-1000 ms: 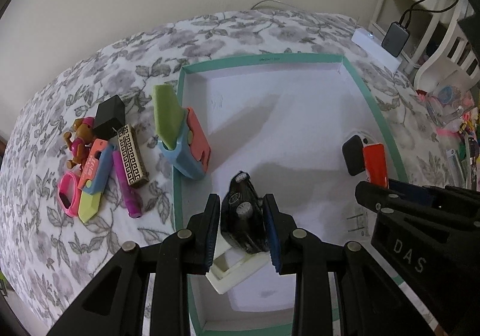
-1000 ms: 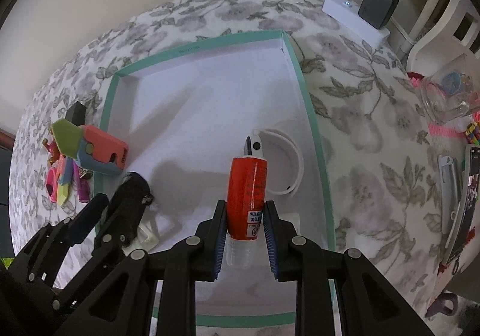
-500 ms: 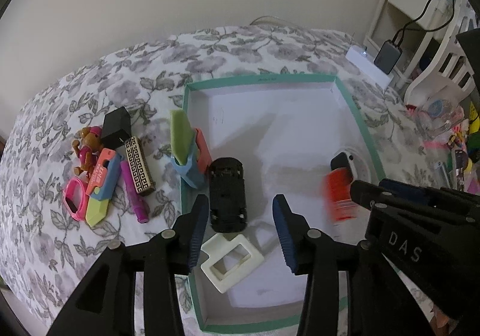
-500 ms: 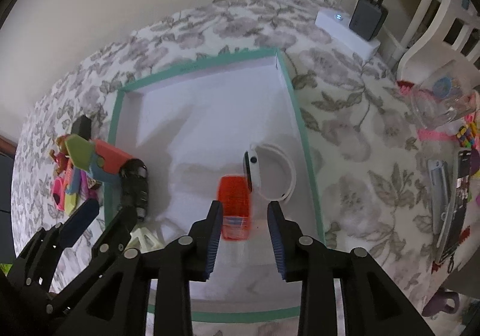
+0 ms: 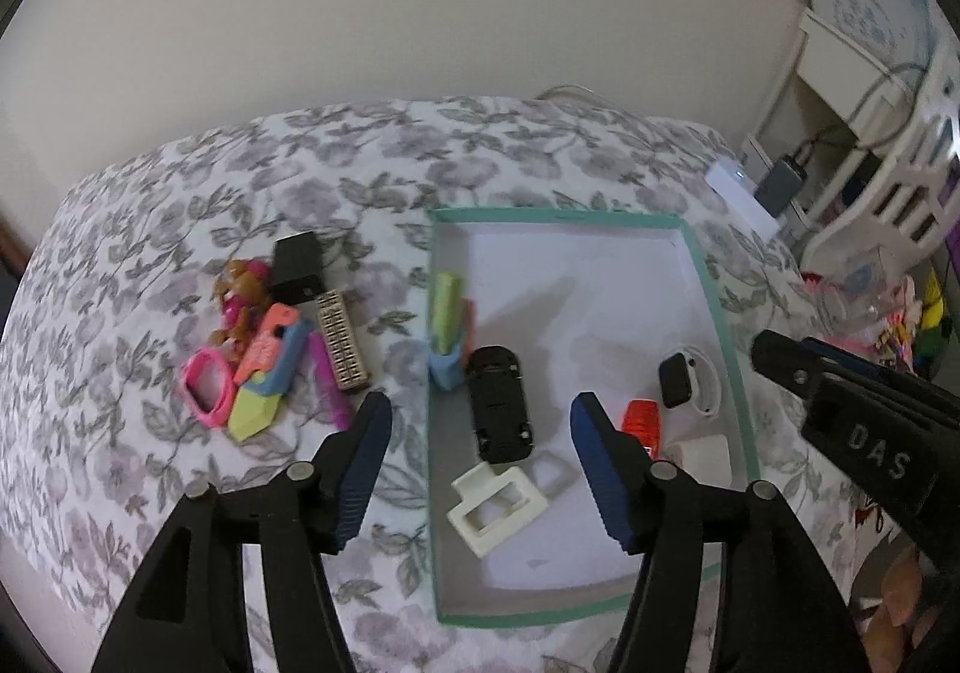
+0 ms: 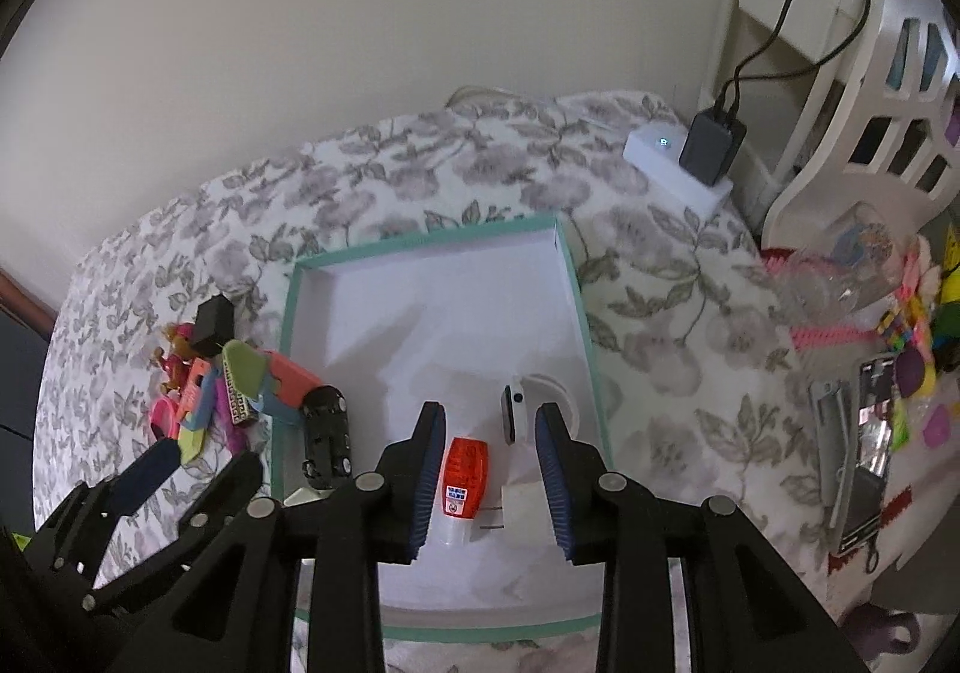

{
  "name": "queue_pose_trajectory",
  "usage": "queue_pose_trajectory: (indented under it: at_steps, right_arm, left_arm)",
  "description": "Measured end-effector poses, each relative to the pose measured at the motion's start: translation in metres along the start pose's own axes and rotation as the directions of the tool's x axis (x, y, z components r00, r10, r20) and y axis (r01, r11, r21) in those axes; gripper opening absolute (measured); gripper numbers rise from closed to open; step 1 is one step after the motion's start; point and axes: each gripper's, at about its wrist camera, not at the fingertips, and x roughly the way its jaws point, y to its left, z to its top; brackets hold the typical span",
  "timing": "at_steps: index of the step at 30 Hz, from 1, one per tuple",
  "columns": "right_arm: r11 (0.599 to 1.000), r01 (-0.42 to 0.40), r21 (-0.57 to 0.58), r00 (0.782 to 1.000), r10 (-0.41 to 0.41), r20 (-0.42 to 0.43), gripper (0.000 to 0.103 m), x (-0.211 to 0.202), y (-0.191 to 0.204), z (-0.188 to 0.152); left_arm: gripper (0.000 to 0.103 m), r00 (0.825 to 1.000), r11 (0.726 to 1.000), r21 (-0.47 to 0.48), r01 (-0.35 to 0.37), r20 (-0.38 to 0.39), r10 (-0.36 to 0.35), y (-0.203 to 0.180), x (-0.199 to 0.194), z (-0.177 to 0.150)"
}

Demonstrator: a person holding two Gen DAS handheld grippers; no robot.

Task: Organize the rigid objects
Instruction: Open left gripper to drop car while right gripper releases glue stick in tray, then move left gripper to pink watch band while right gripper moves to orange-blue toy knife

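A teal-rimmed white box (image 5: 709,283) (image 6: 585,307) lies on the flowered bedspread. Inside it are a black toy car (image 5: 499,403) (image 6: 327,433), a red bottle (image 5: 642,421) (image 6: 463,469), a smartwatch (image 5: 681,388) (image 6: 515,415), a white frame (image 5: 498,505) and a white block (image 5: 702,454). My left gripper (image 5: 480,409) hangs above the car with its jaws opening and nothing between them. My right gripper (image 6: 491,412) is open above the bottle, which lies loose on the box floor. A green, blue and coral toy (image 5: 447,325) leans on the box's left wall.
Left of the box lies a pile: a black cube (image 5: 297,265), a figurine (image 5: 240,295), a patterned bar (image 5: 342,349), a pink ring (image 5: 207,385) and a coral toy knife (image 5: 264,373). A power strip with a charger (image 6: 678,162), white furniture and clutter stand at the right.
The left gripper let go of the black car and the right one let go of the red bottle. Both now lie in the box. Both grippers rose and their jaws spread.
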Motion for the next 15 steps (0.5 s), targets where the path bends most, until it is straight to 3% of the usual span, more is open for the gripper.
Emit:
queue_pose_trajectory:
  at_steps: [6,10,15]
  right_arm:
    - [1.0,0.001,-0.02,1.0,-0.001,0.005,0.036,-0.001,0.007,-0.001]
    - [0.999,0.008,-0.035,1.0,-0.009,-0.022,0.047,0.009,0.012,-0.005]
    - [0.998,0.011,-0.068,0.999,-0.014,-0.033,0.061,0.015,0.021,-0.008]
  left_arm:
    - [0.065,0.999,0.996,-0.069,-0.047,-0.024,0.046,0.025,-0.004,-0.001]
    - [0.08,0.995,0.987,-0.13,-0.096,-0.04,0.092,0.046,-0.004,0.0]
    - [0.083,0.989,0.971,-0.191,-0.142,-0.066,0.132,0.069,0.0,-0.001]
